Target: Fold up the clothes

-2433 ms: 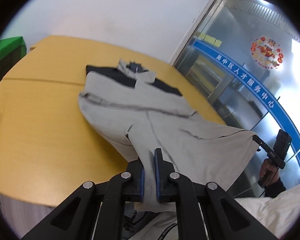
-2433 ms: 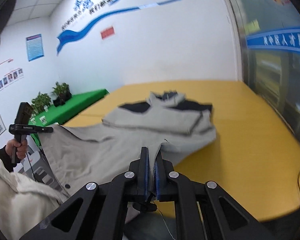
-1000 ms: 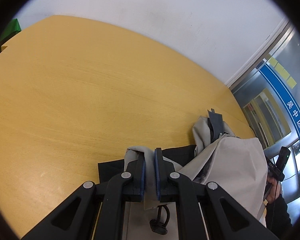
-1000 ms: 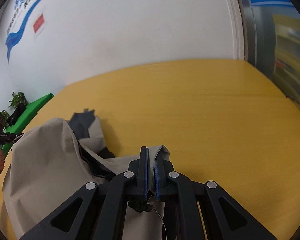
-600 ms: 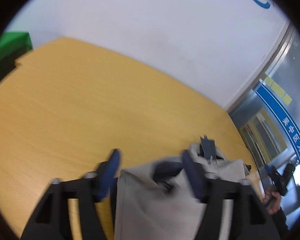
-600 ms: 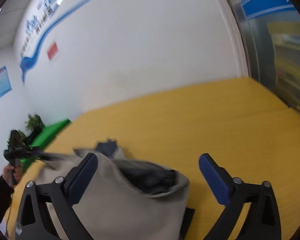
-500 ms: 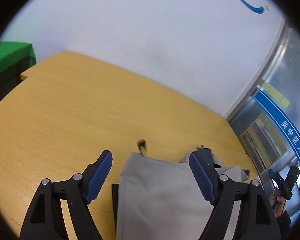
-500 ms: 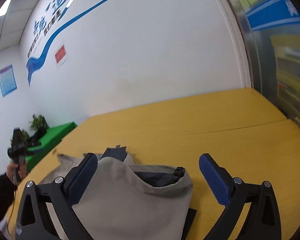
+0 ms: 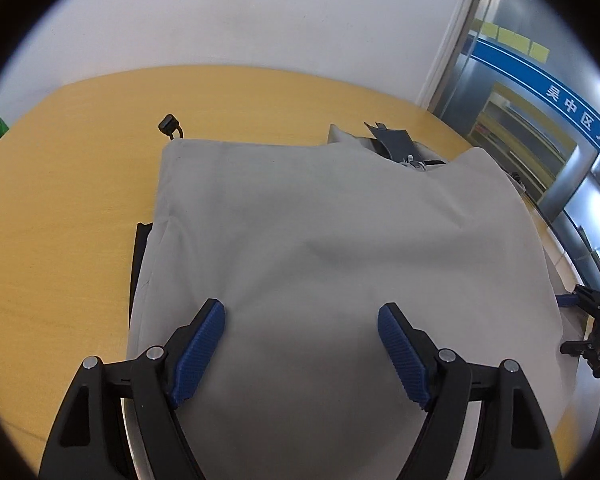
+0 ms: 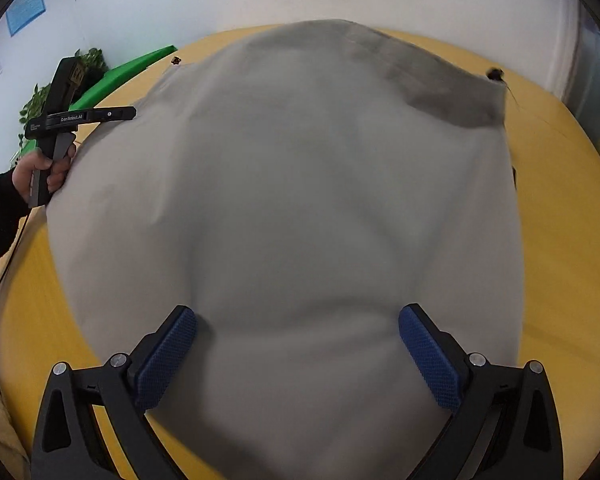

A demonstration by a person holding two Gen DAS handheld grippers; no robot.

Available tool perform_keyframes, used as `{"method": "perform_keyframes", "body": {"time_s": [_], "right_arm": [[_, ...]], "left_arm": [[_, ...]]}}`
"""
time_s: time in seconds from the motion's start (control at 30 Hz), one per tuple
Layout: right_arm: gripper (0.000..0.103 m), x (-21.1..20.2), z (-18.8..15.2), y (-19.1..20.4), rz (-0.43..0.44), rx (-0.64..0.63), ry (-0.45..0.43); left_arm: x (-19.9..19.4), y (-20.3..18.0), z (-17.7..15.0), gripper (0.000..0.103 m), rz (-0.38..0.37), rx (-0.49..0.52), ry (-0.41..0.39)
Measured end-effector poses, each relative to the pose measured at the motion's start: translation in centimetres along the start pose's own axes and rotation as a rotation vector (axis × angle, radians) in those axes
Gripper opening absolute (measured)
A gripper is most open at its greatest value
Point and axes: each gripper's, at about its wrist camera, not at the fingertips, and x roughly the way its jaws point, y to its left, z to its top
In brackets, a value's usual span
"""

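A grey jacket (image 9: pixel 320 220) lies folded over on the yellow table (image 9: pixel 60 200), its smooth grey back uppermost. A dark collar piece (image 9: pixel 392 140) pokes out at its far edge, and a black cord toggle (image 9: pixel 168 124) lies by the far left corner. My left gripper (image 9: pixel 300 312) hovers open just above the cloth, with nothing pinched between its blue pads. In the right wrist view the jacket (image 10: pixel 300 180) fills most of the frame. My right gripper (image 10: pixel 298 316) stands wide open over it, holding nothing. A hand (image 10: pixel 40 168) grips the left tool's handle at the jacket's left edge.
A bare strip of yellow table top (image 10: pixel 560 220) shows to the right of the jacket. A green surface (image 10: pixel 120 72) and a plant (image 10: pixel 88 60) stand beyond the table's far left. A glass wall with a blue band (image 9: pixel 540 80) lies to the right, a white wall behind.
Both grippers, earlier shut on the jacket's hem while carrying it over, have let go and opened wide. The grey cloth now rests on the jacket, and both grippers have dropped lower over it.
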Motion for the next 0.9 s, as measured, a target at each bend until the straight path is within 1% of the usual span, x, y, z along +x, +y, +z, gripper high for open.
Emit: {"method": "perform_keyframes", "body": {"time_s": [0.1,0.2,0.3,0.33,0.37,0.43,0.5,0.53,0.57,0.6,0.67,0.7,0.77,0.8,0.83,0.87,0.9], "right_arm": [[0.103,-1.4,-3.0,1.4,0.01,0.04,0.017],[0.103,-2.8,-5.8,2.9,0.012,0.065,0.052],[0.103,-4.2,-7.4,3.2,0.029,0.085,0.093],[0.103,-4.8,-7.1,2.6,0.036,0.089,0.085],[0.103,-5.3,-6.7,1.9,0.038,0.087,0.065],[0.103,-6.8,-5.0,-0.2,0.008,0.076,-0.016],[0.103,-7.3,-2.8,-3.2,-0.016,0.057,-0.091],[0.103,-7.2,-1.6,-4.9,-0.033,0.046,-0.119],[0.103,-6.9,-0.8,-6.3,-0.049,0.044,-0.127],[0.103,-6.3,0.2,-7.9,-0.059,0.047,-0.131],[0.103,-4.4,2.4,-11.2,-0.049,0.057,-0.133],[0.102,-3.5,3.4,-12.1,-0.04,0.056,-0.134],[0.094,-1.8,4.7,-13.1,-0.023,0.051,-0.132],[0.085,-1.1,5.1,-13.6,-0.007,0.052,-0.131],[0.072,-0.4,5.3,-13.8,0.007,0.05,-0.129],[0.063,0.0,5.3,-13.8,0.02,0.045,-0.128],[0.049,0.8,6.3,-14.0,0.028,0.038,-0.127]], "left_arm": [[-0.9,-1.2,-1.8,0.079,0.023,0.047,0.023],[-2.7,-2.7,-4.5,0.079,0.046,0.08,0.041],[-4.6,-3.2,-6.0,0.079,0.019,0.067,0.062],[-5.3,-3.2,-6.4,0.079,0.007,0.063,0.069],[-5.9,-2.9,-5.9,0.079,0.006,0.056,0.067],[-7.1,-2.1,-4.8,0.079,0.004,0.043,0.061],[-7.2,-0.5,-1.9,0.079,0.027,0.017,0.013],[-6.8,0.5,-0.8,0.079,0.025,0.007,0.009],[-6.2,1.6,0.3,0.079,0.025,-0.005,0.008],[-4.7,3.2,1.6,0.079,0.04,-0.035,0.036],[-1.5,4.8,3.1,0.079,0.019,-0.095,0.104],[-0.6,5.0,3.2,0.079,0.008,-0.108,0.128],[1.3,5.3,3.5,0.078,-0.014,-0.13,0.173],[1.3,5.3,3.4,0.078,-0.022,-0.121,0.167],[1.3,5.3,3.2,0.078,-0.03,-0.112,0.161],[0.9,5.3,3.0,0.077,-0.033,-0.102,0.152],[0.5,5.4,2.8,0.068,-0.036,-0.092,0.142]]}}
